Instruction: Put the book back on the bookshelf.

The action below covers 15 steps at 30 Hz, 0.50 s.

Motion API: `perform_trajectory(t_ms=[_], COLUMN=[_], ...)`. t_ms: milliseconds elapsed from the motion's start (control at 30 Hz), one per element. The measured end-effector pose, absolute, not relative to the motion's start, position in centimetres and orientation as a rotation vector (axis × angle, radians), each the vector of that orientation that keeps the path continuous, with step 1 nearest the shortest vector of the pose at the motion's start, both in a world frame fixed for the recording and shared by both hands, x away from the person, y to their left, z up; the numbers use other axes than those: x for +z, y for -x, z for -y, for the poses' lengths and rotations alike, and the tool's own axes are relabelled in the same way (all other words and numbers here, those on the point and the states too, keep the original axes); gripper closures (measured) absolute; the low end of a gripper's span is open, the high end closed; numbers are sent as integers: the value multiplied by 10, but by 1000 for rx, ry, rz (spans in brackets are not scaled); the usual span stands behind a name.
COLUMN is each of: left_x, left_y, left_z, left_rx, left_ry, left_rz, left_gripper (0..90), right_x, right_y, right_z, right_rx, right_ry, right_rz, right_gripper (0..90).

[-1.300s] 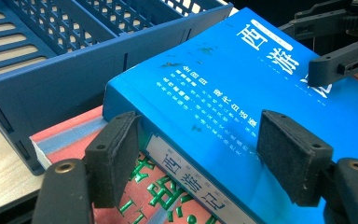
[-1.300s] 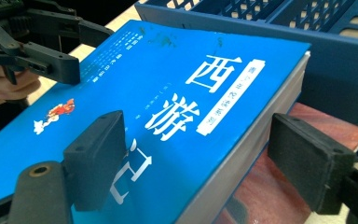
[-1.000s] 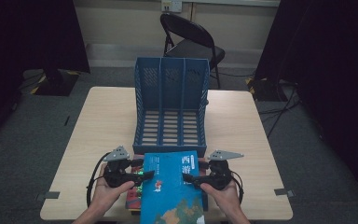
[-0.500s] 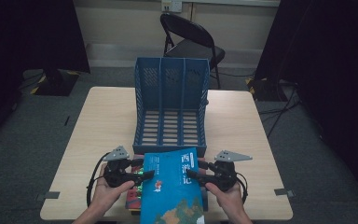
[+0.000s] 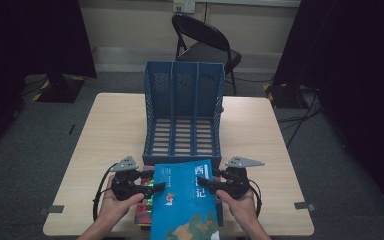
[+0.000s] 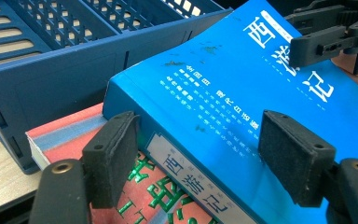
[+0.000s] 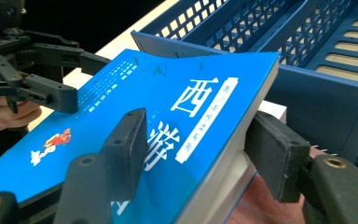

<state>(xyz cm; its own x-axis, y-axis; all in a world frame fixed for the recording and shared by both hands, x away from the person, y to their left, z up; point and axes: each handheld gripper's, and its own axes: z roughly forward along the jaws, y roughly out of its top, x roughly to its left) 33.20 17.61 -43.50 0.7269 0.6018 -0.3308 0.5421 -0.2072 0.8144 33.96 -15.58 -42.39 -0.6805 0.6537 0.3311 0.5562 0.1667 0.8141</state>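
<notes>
The blue book (image 5: pixel 185 205) lies tilted on a red book (image 6: pixel 74 140) at the table's (image 5: pixel 105 130) near edge, just in front of the blue file rack (image 5: pixel 182 115). The left gripper (image 5: pixel 150 189) pinches its spine edge, one pad above and one below. The right gripper (image 5: pixel 215 184), whose jaws have just been closing, clamps the opposite page edge.
</notes>
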Motion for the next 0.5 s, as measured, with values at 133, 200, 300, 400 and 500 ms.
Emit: perform_trajectory(t_ms=[133, 200, 300, 400, 500], left_x=[-435, -435, -435, -436, -435], left_y=[-332, -332, -332, -331, -330], left_z=[-176, -176, -176, -176, -176], left_rx=[67, 67, 64, 70, 79], left_ry=[-1867, -1866, -1867, -1859, -1858], left_rz=[-890, -891, -892, -893, -896], left_gripper=[282, 282, 282, 283, 288], right_x=[-423, -423, -422, -421, -422], right_y=[-338, -336, -335, -334, -331], right_z=[154, 154, 154, 155, 156], right_rx=[1568, 1579, 1583, 1577, 1589], right_ry=[-1215, -1222, -1220, -1247, -1268], right_rz=[-2350, -2357, -2362, -2374, -2378], right_gripper=[423, 436, 445, 457, 460])
